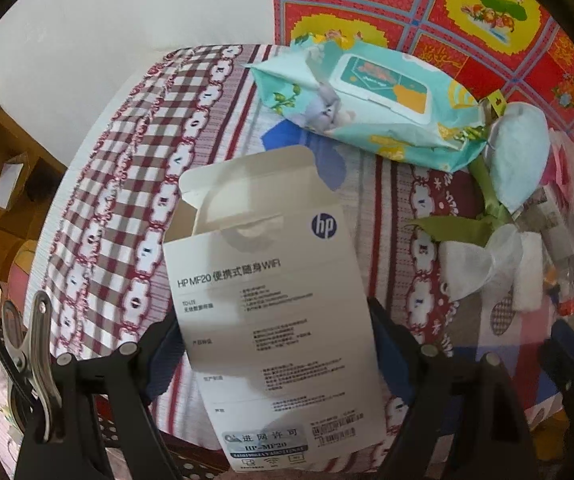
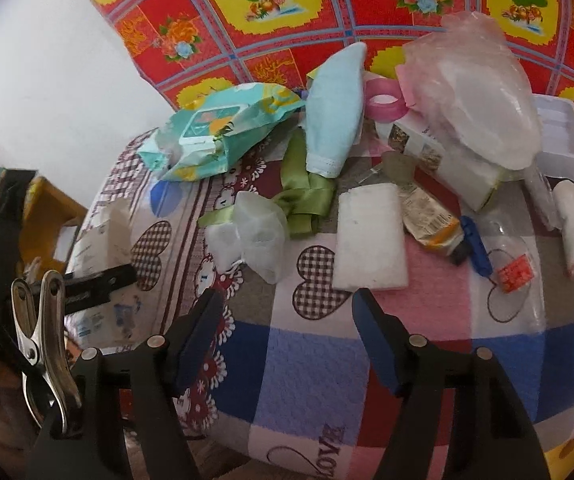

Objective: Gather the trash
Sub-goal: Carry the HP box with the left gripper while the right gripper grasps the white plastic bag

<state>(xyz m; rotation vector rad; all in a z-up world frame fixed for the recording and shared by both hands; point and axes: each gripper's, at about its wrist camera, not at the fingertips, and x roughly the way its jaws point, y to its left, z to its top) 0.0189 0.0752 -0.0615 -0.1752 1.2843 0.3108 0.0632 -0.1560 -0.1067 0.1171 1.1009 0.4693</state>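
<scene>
The left gripper [image 1: 275, 344] is carrying a white cardboard HP router box [image 1: 267, 312], its jaws pressing on the box's two sides so the opened flap end points away, probably to lift it clear of the bed. The right gripper [image 2: 287, 328] is hovering with jaws wide apart and nothing between them, above the patchwork blanket [image 2: 307, 380], seemingly lining up on the white foam block [image 2: 369, 236]. More trash is lying beyond: a teal wet-wipe pack [image 2: 215, 136], a green satin ribbon [image 2: 307, 196], a crumpled clear plastic bag [image 2: 471, 96].
</scene>
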